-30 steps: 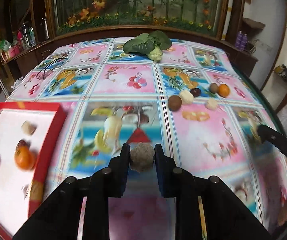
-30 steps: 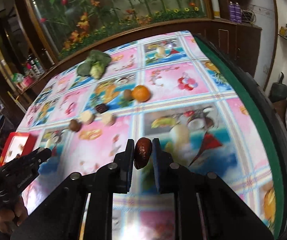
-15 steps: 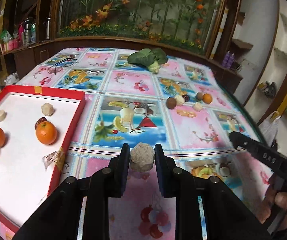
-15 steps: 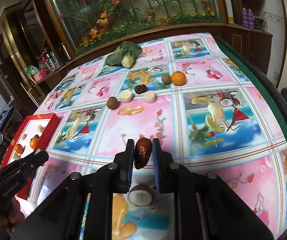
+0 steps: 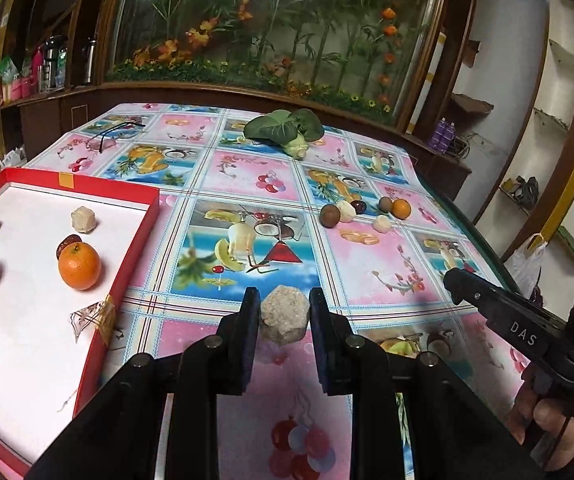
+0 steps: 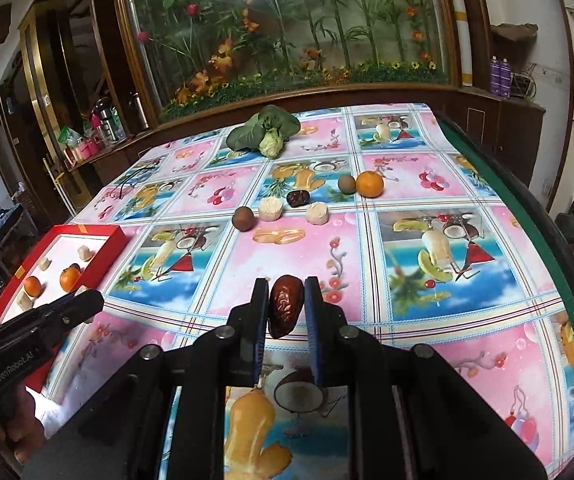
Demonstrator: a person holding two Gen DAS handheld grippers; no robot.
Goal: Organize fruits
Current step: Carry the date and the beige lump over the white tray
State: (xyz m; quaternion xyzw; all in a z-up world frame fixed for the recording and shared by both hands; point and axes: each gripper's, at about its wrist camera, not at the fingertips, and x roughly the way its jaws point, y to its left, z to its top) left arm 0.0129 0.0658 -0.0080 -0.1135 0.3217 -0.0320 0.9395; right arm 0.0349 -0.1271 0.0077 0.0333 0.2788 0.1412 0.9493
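My left gripper is shut on a pale beige lump, held above the tablecloth just right of the red tray. The tray holds two oranges, a dark date and several pale pieces. My right gripper is shut on a brown date over the table's near middle. A loose group lies farther back: a brown round fruit, two pale pieces, a dark date, a small green-brown fruit and an orange.
A leafy green vegetable lies at the far side of the table. A black cord lies at the far left. The table's green right edge drops off. A wooden cabinet with a glass flower display stands behind.
Both grippers have drawn back toward the near side and swung left with their pieces still gripped. The red tray now fills more of the left wrist view.
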